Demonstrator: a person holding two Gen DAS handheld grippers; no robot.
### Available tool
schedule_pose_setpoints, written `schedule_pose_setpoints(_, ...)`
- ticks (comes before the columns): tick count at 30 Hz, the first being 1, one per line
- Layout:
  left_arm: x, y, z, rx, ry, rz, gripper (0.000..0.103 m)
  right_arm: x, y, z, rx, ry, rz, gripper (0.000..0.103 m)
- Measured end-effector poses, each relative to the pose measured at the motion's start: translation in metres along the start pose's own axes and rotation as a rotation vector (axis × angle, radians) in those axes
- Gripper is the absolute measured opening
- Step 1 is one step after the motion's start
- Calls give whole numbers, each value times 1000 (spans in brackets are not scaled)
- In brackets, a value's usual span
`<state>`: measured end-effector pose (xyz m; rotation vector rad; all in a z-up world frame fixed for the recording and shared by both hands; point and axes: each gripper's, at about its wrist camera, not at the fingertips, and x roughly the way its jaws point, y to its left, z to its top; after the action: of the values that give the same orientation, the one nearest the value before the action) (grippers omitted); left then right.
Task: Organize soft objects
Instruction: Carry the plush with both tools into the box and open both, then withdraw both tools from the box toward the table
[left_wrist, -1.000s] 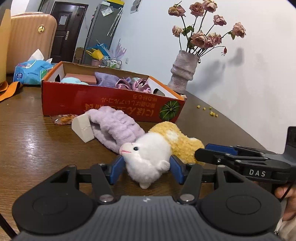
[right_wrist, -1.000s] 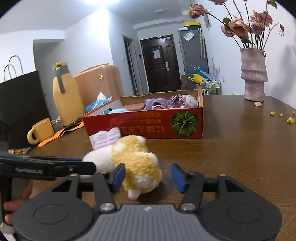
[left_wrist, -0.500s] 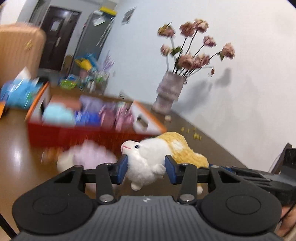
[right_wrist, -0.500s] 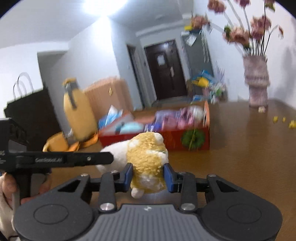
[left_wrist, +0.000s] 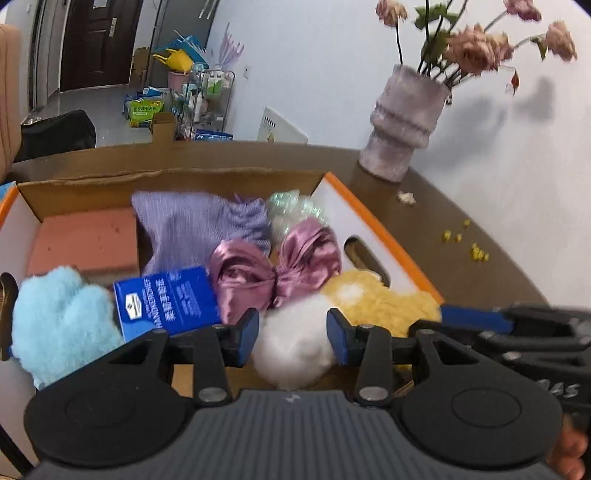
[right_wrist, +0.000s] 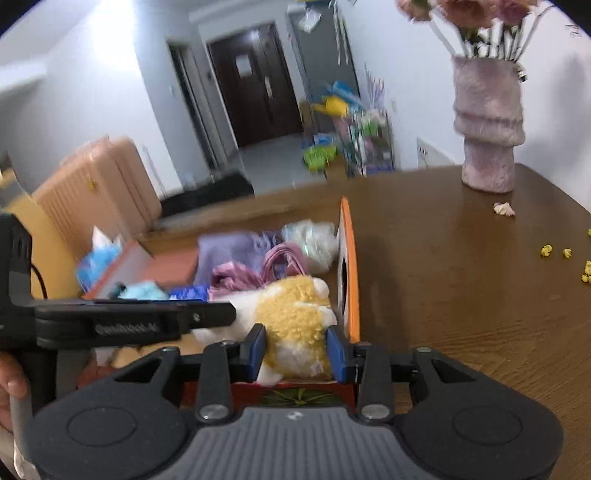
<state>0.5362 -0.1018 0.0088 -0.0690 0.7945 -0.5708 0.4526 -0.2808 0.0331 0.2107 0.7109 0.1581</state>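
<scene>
A second ago the plush toy lay on the wooden surface in front of the cardboard box; you have since lifted it, and it now hangs over the box's near right corner. Your left gripper has its jaws closing, the blue pads pressed into the toy's white end, and your right gripper is clamped on its yellow end, so the toy stretches between both hands. The toy's face, plain to see earlier, is now hidden, and its underside is cut off by the gripper bodies. The right view is motion-blurred, so the box's contents there are hard to make out. The left view shows them clearly: a pink sponge block, a purple knitted cloth, a satin pink bow, a blue handkerchief packet and a fluffy light-blue item. Only the right view shows the box's red outer front with its green pumpkin print, just under the toy. A vase of dried flowers stands well apart on the surface.
</scene>
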Motion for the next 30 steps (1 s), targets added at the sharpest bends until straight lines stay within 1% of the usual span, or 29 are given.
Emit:
schedule_pose_setpoints(1, -3, 3, -4, 0, -25, -1, 42, -2, 4, 0, -33, -16, -11, 39)
schedule_pose_setpoints(3, -8, 6, -6, 6, -56, 4, 43, -12, 9, -4, -88, -86, -48, 39)
schedule_pose_setpoints(4, -11, 7, -6, 10, -65, 4, 43, -15, 11, -4, -106, -115, -53, 33)
schedule_pose_setpoints(5, -13, 8, -5, 10, -75, 4, 43, -16, 14, -5, -129, -128, -37, 11)
schedule_pose_setpoints(6, -16, 8, -5, 10, -83, 8, 43, -14, 16, -3, -145, -117, -21, 3)
schedule_pose_setpoints(7, -18, 7, -3, 14, -84, 13, 43, -10, 18, 1, -158, -100, -9, 3)
schedule_pose_setpoints(9, -19, 3, 0, 24, -84, 26, 43, 4, 22, 2, -175, -50, -13, 3)
schedule_pose_setpoints(11, -26, 2, 0, 26, -91, 42, 43, 16, 20, 6, -144, -18, -10, 3)
schedule_pose_setpoints(14, -45, 5, -4, 29, -105, 86, 46, 23, 17, 6, -104, 27, -9, 3)
schedule_pose_setpoints(15, -55, 5, -6, 36, -119, 102, 48, 22, 17, 4, -101, 27, -9, 3)
schedule_pose_setpoints(17, -79, 7, -11, 52, -155, 129, 51, 13, 16, 2, -82, 29, -4, 11)
schedule_pose_setpoints(18, -91, 8, -14, 58, -169, 149, 52, 7, 16, 1, -72, 22, 2, 12)
schedule_pose_setpoints(19, -106, 8, -16, 71, -186, 166, 52, -2, 17, 0, -68, 10, 9, 12)
schedule_pose_setpoints(22, -145, 2, -25, 97, -235, 228, 59, -39, 19, 2, -77, -51, 5, 13)
schedule_pose_setpoints(24, -175, -4, -34, 119, -288, 271, 68, -66, 22, 5, -88, -95, 6, 14)
schedule_pose_setpoints(25, -193, -8, -42, 127, -326, 292, 71, -80, 24, 5, -97, -119, 5, 17)
schedule_pose_setpoints(27, -222, -16, -57, 129, -404, 329, 87, -113, 30, 1, -129, -187, -3, 38)
schedule_pose_setpoints(28, -237, -22, -67, 121, -457, 363, 90, -126, 33, -3, -148, -225, -8, 65)
schedule_pose_setpoints(29, -248, -27, -77, 119, -500, 389, 94, -141, 36, -10, -176, -283, -15, 90)
schedule_pose_setpoints(30, -258, -33, -88, 123, -534, 407, 99, -156, 40, -21, -208, -358, -24, 97)
